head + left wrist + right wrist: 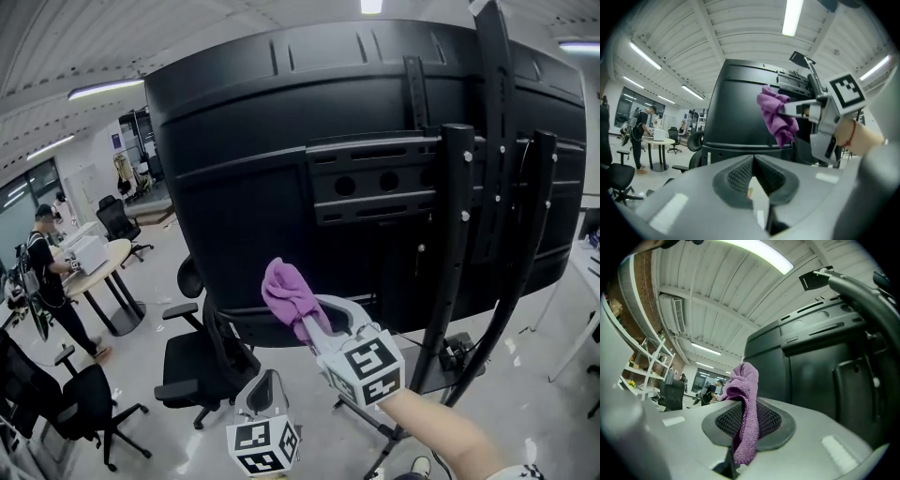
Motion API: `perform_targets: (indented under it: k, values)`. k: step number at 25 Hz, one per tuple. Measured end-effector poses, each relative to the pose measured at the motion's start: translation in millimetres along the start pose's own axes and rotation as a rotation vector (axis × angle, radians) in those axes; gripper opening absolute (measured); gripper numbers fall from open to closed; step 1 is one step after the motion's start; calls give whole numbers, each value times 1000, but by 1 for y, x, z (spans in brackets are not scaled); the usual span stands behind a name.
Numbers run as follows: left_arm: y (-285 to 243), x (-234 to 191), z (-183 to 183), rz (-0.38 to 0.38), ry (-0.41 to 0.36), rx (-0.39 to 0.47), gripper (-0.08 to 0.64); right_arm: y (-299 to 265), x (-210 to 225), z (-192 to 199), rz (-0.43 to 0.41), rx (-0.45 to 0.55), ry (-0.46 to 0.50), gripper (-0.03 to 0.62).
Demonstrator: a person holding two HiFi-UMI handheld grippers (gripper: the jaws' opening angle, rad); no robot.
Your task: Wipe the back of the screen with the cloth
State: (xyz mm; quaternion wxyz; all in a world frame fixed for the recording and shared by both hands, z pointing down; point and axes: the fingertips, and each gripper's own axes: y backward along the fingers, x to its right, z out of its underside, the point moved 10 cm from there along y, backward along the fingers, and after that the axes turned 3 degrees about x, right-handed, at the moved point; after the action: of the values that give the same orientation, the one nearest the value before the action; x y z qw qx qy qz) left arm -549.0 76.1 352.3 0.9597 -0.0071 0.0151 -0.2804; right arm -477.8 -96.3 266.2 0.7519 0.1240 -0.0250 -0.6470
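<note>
The big black screen back [281, 141] fills the head view, fixed to a black stand [459, 244]. My right gripper [309, 323] is shut on a purple cloth [286, 295], held up close to the screen's lower edge; I cannot tell whether the cloth touches it. In the right gripper view the cloth [745, 408] hangs pinched between the jaws, with the screen back [811, 366] just beyond. My left gripper [265, 394] is low, below the screen, shut with nothing in it. The left gripper view shows its jaws together [752, 176] and the cloth [777, 117] ahead.
Black office chairs [202, 361] stand under and left of the screen. A round table [103, 267] with a person [47, 272] beside it is at far left. The stand's base and cables [455, 356] lie on the floor at right.
</note>
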Motion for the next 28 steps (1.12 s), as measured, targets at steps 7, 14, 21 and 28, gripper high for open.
perform_targets:
  k: [7,14,21,28]
  values:
    - [0,47,7,80,2,-7,8,78,11,41,78,-42,-60,52]
    - [-3,120,4,147,-32,-18,8,152,54,55,115,-15,-149,52]
    - [-9,243,3,203,-31,-11,8,249,129,38,149,-14,-121,52]
    - [-4,393,22,303,-3,-29,8,374,205,26,195,-40,-66,52]
